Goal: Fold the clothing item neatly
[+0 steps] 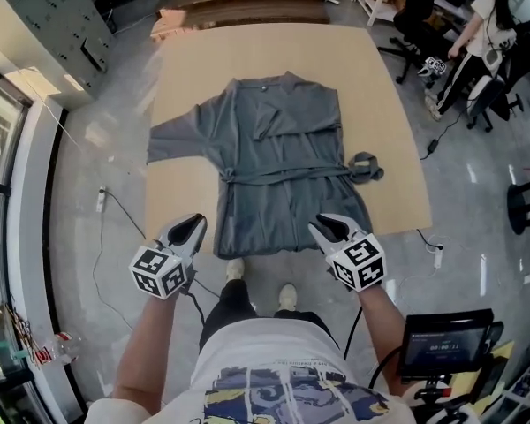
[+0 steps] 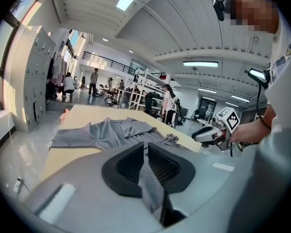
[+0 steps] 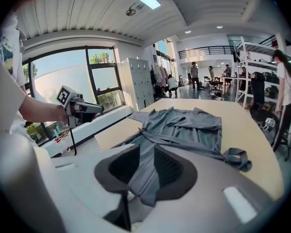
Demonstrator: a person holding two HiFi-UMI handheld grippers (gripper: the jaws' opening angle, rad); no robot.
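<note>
A grey robe (image 1: 283,166) lies spread flat, collar away from me, on a tan table (image 1: 389,148). A belt crosses its waist, and the belt's end (image 1: 367,166) lies bunched at the right. One sleeve (image 1: 172,140) stretches out to the left. My left gripper (image 1: 197,222) hovers at the table's near edge, just left of the hem. Its jaws are nearly together with only a thin slit and hold nothing. Over the hem's right part, my right gripper (image 1: 318,226) has its jaws apart, and the grey cloth (image 3: 184,125) shows below them untouched.
My feet stand under the table's near edge. A screen on a stand (image 1: 446,343) is at my right. Cables run over the floor on both sides. A person and chairs (image 1: 477,51) are at the far right. Cardboard (image 1: 238,11) lies beyond the table.
</note>
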